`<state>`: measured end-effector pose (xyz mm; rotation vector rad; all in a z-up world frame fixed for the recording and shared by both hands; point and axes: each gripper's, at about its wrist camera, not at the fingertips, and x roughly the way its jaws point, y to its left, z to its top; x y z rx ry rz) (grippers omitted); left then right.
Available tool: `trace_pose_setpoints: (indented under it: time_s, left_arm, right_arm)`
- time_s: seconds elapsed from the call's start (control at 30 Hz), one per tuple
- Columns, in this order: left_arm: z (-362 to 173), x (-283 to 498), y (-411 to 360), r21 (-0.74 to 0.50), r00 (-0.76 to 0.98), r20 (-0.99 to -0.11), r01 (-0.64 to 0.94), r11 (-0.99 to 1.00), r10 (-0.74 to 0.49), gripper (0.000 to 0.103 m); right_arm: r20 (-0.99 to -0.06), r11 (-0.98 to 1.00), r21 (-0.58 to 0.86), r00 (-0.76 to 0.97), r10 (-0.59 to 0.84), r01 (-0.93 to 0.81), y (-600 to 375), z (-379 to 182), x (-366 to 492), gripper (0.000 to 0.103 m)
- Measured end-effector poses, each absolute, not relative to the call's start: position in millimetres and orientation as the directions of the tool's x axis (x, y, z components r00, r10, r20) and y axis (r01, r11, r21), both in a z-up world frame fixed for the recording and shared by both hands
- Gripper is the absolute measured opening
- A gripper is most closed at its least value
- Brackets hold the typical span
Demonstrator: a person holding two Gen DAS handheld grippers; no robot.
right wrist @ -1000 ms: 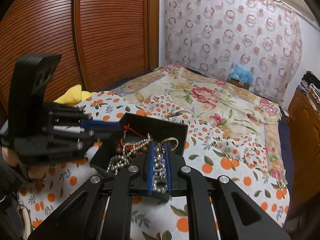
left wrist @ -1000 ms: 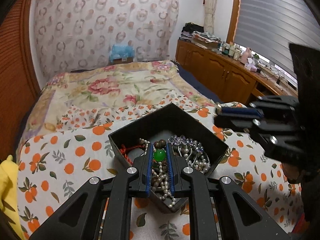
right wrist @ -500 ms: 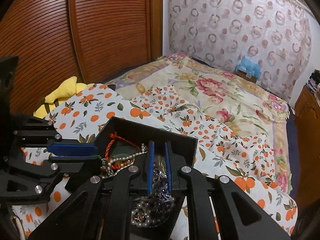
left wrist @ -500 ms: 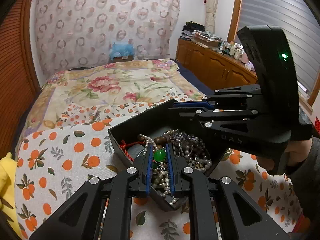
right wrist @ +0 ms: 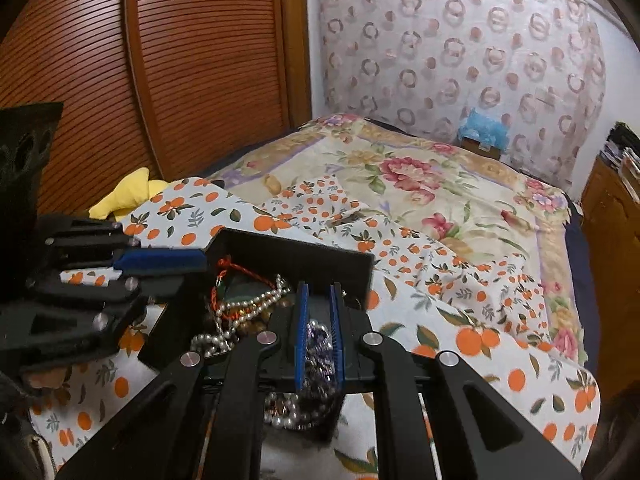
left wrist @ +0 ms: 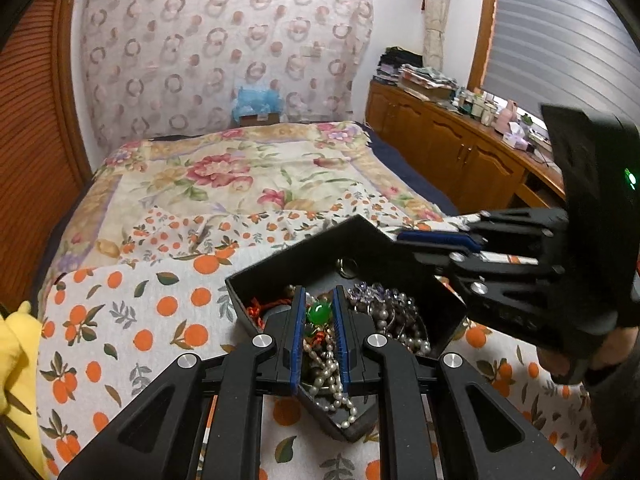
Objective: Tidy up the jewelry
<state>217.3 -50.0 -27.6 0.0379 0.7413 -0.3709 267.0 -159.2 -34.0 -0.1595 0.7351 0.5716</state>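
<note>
Sorting has barely begun, we judge: the black rectangular plastic tray [left wrist: 280, 276] on the orange-print bedspread [left wrist: 132, 320] holds 1 tangled heap of pearl strands [left wrist: 336, 384]. Left claw [left wrist: 318, 316] nearly shut over a green bead [left wrist: 319, 313]; right claw [right wrist: 319, 320], at 3 o'clock, nearly shut over purple beads [right wrist: 318, 344]; grip unclear.

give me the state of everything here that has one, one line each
black tray: open-topped, on the orange-print cloth, heaped with tangled jewelry
left tool: nearly shut, over the tray, green bead and pearl strands between its fingers
right tool: nearly shut, over the tray, purple beaded piece between its fingers
window blind: lowered
wardrobe door: closed
</note>
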Motion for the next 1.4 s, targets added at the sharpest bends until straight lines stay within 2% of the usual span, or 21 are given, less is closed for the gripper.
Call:
trace_pose_setpoints:
  time_s: [0.03, 0.1, 0.17, 0.27, 0.37, 0.4, 0.43, 0.47, 0.57, 0.67, 0.77, 0.8, 0.83, 0.93, 1.0, 1.4]
  left_arm:
    - [-26, 217, -50, -0.095, 0.678, -0.665, 0.338, 0.937, -0.312, 0.016]
    - [-23, 214, -50, -0.088, 0.69, -0.659, 0.324, 0.942, -0.299, 0.042]
    - [-19, 209, -48, -0.083, 0.7, -0.651, 0.318, 0.944, -0.293, 0.051]
    - [-14, 196, -44, -0.072, 0.717, -0.643, 0.291, 0.954, -0.267, 0.079]
    - [-10, 183, -41, -0.069, 0.727, -0.639, 0.272, 0.96, -0.252, 0.088]
    - [-9, 178, -40, -0.065, 0.731, -0.637, 0.265, 0.962, -0.245, 0.092]
    - [-8, 173, -39, -0.061, 0.737, -0.633, 0.257, 0.964, -0.236, 0.093]
    - [-6, 165, -37, -0.059, 0.742, -0.629, 0.251, 0.966, -0.231, 0.094]
    - [-1, 149, -33, -0.061, 0.748, -0.624, 0.241, 0.969, -0.226, 0.095]
    - [5, 129, -30, -0.049, 0.763, -0.612, 0.228, 0.972, -0.21, 0.095]
    - [8, 110, -29, -0.029, 0.779, -0.597, 0.221, 0.975, -0.194, 0.095]
    - [9, 105, -29, -0.026, 0.782, -0.593, 0.221, 0.975, -0.193, 0.095]
    - [10, 101, -28, -0.025, 0.785, -0.589, 0.221, 0.975, -0.194, 0.095]
    - [12, 85, -28, -0.009, 0.796, -0.58, 0.204, 0.979, -0.171, 0.095]
    - [14, 77, -28, -0.001, 0.804, -0.572, 0.194, 0.981, -0.159, 0.095]
    - [21, 49, -20, 0.012, 0.828, -0.543, 0.173, 0.985, -0.139, 0.095]
  right_arm:
    - [-0.67, 0.842, 0.062, 0.603, 0.434, -0.537, -162, -34, 264, 0.012]
    - [-0.663, 0.852, 0.066, 0.615, 0.426, -0.519, -168, -32, 258, 0.012]
    - [-0.659, 0.863, 0.069, 0.627, 0.416, -0.501, -174, -30, 250, 0.012]
    - [-0.645, 0.878, 0.076, 0.647, 0.405, -0.473, -181, -27, 237, 0.012]
    - [-0.626, 0.9, 0.091, 0.678, 0.385, -0.427, -191, -23, 217, 0.014]
    - [-0.621, 0.906, 0.092, 0.688, 0.376, -0.413, -193, -22, 211, 0.023]
    - [-0.613, 0.914, 0.096, 0.699, 0.367, -0.395, -196, -20, 204, 0.037]
    - [-0.607, 0.917, 0.1, 0.707, 0.363, -0.386, -199, -18, 199, 0.041]
    - [-0.582, 0.931, 0.104, 0.737, 0.343, -0.351, -204, -10, 175, 0.044]
    - [-0.561, 0.941, 0.108, 0.762, 0.323, -0.32, -208, -1, 156, 0.052]
    - [-0.535, 0.956, 0.093, 0.796, 0.284, -0.279, -211, 8, 133, 0.067]
    - [-0.526, 0.961, 0.09, 0.806, 0.27, -0.263, -213, 10, 128, 0.079]
    - [-0.514, 0.964, 0.09, 0.817, 0.26, -0.25, -214, 12, 122, 0.086]
    - [-0.487, 0.971, 0.087, 0.841, 0.235, -0.221, -217, 18, 101, 0.096]
    - [-0.466, 0.976, 0.082, 0.858, 0.215, -0.2, -220, 21, 88, 0.101]
    - [-0.446, 0.985, 0.08, 0.879, 0.172, -0.152, -216, 22, 65, 0.101]
